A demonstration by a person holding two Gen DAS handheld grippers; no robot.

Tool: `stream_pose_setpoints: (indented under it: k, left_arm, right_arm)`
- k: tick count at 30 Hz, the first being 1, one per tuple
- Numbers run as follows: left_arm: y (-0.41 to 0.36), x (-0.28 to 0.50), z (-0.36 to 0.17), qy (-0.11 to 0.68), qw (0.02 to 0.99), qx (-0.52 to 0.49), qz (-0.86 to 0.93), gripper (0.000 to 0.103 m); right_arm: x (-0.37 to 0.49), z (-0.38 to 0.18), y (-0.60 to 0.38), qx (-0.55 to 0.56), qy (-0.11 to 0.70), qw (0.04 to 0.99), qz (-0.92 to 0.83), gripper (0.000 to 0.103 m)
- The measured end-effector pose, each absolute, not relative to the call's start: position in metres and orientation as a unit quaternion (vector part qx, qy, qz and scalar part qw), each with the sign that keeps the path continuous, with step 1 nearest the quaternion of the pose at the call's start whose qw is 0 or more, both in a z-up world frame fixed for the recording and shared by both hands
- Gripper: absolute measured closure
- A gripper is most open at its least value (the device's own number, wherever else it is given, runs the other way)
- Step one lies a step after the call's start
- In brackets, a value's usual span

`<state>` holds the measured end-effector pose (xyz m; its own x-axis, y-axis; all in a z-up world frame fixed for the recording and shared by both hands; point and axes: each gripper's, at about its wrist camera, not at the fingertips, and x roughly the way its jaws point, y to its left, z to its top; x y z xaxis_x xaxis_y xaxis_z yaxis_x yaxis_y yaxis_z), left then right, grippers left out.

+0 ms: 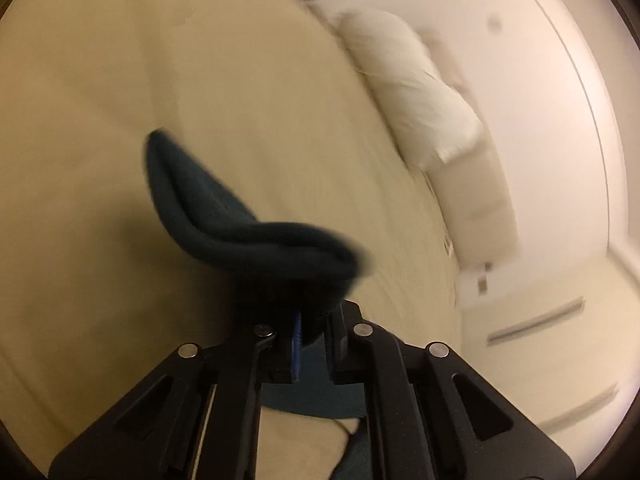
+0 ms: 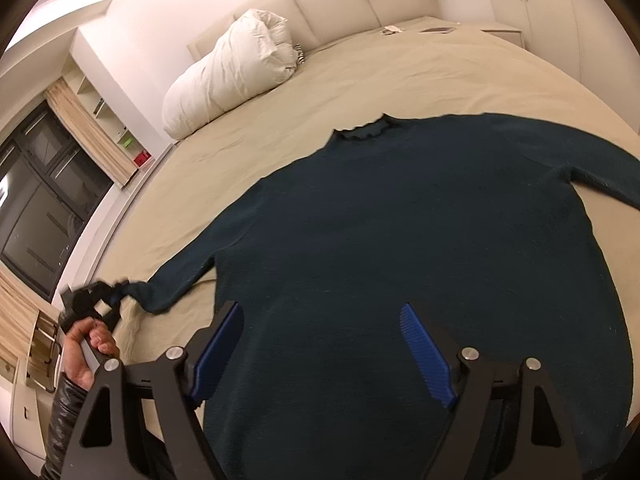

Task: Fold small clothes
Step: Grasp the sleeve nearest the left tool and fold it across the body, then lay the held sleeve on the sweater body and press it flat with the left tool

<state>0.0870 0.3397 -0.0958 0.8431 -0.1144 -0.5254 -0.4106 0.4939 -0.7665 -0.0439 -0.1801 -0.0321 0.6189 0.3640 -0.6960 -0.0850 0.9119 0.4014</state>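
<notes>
A dark teal sweater (image 2: pixel 400 232) lies flat on the beige bed sheet (image 2: pixel 400 80), its neck (image 2: pixel 360 132) pointing away from me. Its left sleeve (image 2: pixel 180 284) stretches out to the left. My left gripper (image 2: pixel 108 298) is shut on the cuff end of that sleeve. In the left wrist view the sleeve (image 1: pixel 240 220) bunches up out of the shut left gripper (image 1: pixel 312 320), lifted off the sheet and blurred. My right gripper (image 2: pixel 320 308) is open over the sweater's lower body, with its blue pads (image 2: pixel 220 340) spread wide and nothing pinched between them.
A rolled white duvet (image 2: pixel 232 76) lies at the bed's far left by the padded headboard (image 2: pixel 340 0). Small flat items (image 2: pixel 436 30) sit at the far edge. A dark window (image 2: pixel 40 208) and shelves are on the left. A hand (image 2: pixel 92 340) in a black sleeve holds the left gripper.
</notes>
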Motion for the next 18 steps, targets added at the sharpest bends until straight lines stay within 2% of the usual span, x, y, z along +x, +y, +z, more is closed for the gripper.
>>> stream_pose_setpoints:
  k: [5,8,11,13,16,18]
  left_arm:
    - [0.190,0.170,-0.013,0.276,0.913,-0.301,-0.017,0.097]
    - [0.079,0.197,-0.003,0.288,0.938,-0.174,-0.082,0.097]
    - [-0.021,0.215,-0.044,0.325,0.936,-0.050,-0.122,0.097]
    - [-0.054,0.221,-0.084,0.354,0.926,-0.001,-0.130,0.097]
    - [-0.071,0.222,-0.132,0.400,0.906,0.016,-0.138,0.097]
    - [-0.069,0.223,-0.142,0.401,0.905,0.027,-0.138,0.097]
  right_arm:
    - [-0.037,-0.036,-0.220,0.200,0.407,0.885,0.103,0.021]
    - [-0.027,-0.037,-0.247,0.220,0.399,0.885,0.091,0.021]
    - [-0.010,-0.043,-0.273,0.233,0.399,0.884,0.075,0.021]
    - [0.004,-0.052,-0.287,0.248,0.407,0.876,0.077,0.021]
    - [0.029,-0.068,-0.299,0.274,0.427,0.857,0.092,0.021]
    - [0.047,-0.079,-0.298,0.280,0.444,0.845,0.101,0.021]
